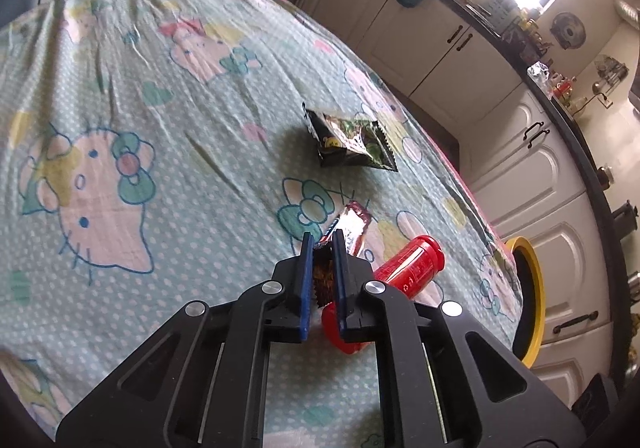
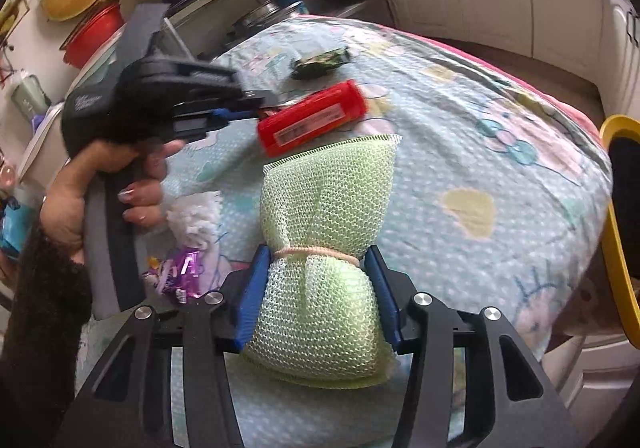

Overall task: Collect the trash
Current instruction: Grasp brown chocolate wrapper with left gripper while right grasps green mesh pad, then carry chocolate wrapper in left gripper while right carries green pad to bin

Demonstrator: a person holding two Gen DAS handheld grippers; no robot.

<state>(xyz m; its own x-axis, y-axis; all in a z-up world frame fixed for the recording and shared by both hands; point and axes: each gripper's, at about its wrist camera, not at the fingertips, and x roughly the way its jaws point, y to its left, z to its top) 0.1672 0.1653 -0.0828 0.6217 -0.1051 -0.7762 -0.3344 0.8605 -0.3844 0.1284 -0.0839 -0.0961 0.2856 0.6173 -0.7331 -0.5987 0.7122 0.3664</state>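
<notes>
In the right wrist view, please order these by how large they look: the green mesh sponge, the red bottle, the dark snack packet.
1. Green mesh sponge, though it is nearest the camera
2. Red bottle
3. Dark snack packet, farthest away, so true size is unsure

right gripper jaws clamp green mesh scrubber; red container beyond, left gripper near it.

The left hand-held gripper tilts downward, its jaws clamped nearly together on a wrapper. The right hand-held gripper pinches a mesh scrubber at its tied waist.
</notes>
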